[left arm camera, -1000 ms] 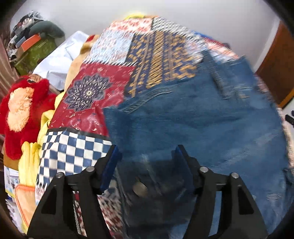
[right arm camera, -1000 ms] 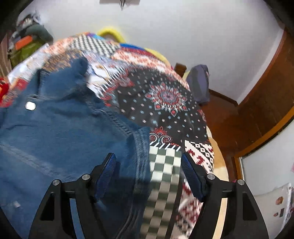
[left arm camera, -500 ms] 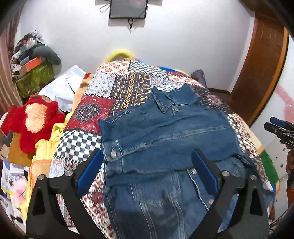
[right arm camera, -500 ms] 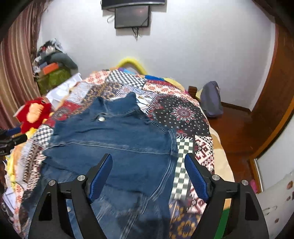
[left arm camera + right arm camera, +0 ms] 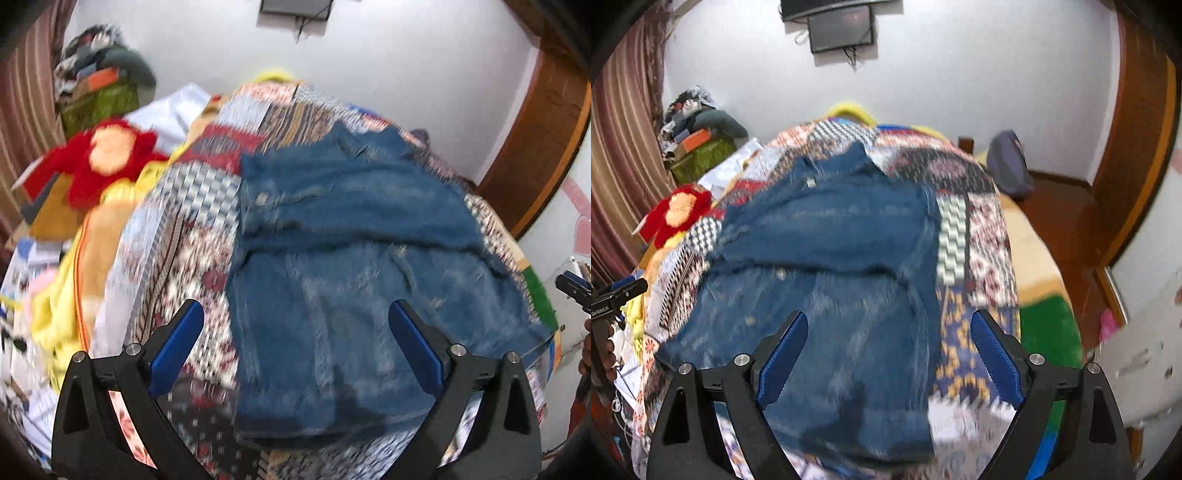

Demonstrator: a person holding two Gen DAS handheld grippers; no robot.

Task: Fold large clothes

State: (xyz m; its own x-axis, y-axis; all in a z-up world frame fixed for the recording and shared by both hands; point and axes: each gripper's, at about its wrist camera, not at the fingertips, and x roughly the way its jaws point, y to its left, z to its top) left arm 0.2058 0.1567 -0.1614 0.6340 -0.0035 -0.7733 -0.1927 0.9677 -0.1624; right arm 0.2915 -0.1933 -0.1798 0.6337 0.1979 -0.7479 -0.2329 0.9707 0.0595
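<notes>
1. My left fingers (image 5: 188,332) stand spread wide, having just been opening; nothing lies between them.
2. My right fingers (image 5: 792,341) are likewise released, having just been opening, and grasp nothing.
3. The denim jacket (image 5: 354,266) lies below both pairs on the bed, collar at the far end, upper part folded down across its middle.
4. The patchwork bedspread (image 5: 975,229) carries it.
5. A red plush toy (image 5: 99,158) sits at the bed's left edge.

We see the denim jacket (image 5: 343,236) smeared by motion blur, its seams unreadable. The patchwork bedspread (image 5: 173,236) blurs too. The wall screen (image 5: 293,9) is cut by the top edge.
</notes>
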